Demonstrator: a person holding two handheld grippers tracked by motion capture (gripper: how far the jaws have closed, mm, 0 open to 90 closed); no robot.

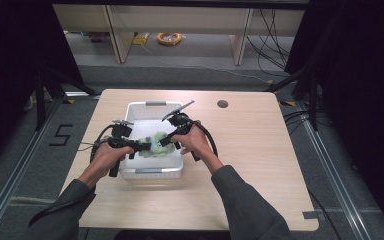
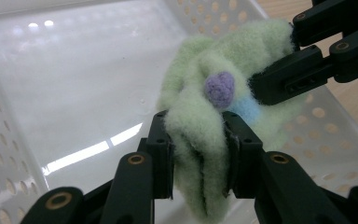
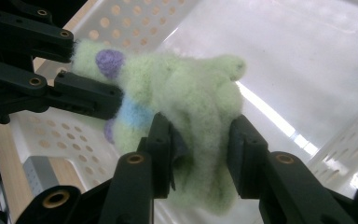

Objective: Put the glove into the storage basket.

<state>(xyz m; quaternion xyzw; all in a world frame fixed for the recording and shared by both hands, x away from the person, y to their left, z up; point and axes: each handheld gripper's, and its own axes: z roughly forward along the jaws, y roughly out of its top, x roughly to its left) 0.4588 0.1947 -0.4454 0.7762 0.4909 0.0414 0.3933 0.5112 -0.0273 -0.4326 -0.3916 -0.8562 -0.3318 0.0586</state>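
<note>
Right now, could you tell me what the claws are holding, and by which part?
Both grip one fuzzy green sock over the white bin. The left claw pinches one bunched end of it; the right claw pinches the other.

Your table (image 1: pixel 260 150) is pale wood, with a round hole (image 1: pixel 222 104) near its far edge, right of the middle, and a strip of grey tape (image 1: pixel 310 215) at its near right corner. Off your left edge, a black "5" (image 1: pixel 61 135) is marked on the grey floor. Beyond the far edge stands a wooden shelf frame (image 1: pixel 120 35), with a yellow coil (image 1: pixel 169 38) on the floor under it and black cables (image 1: pixel 272 35) hanging to its right.
</note>
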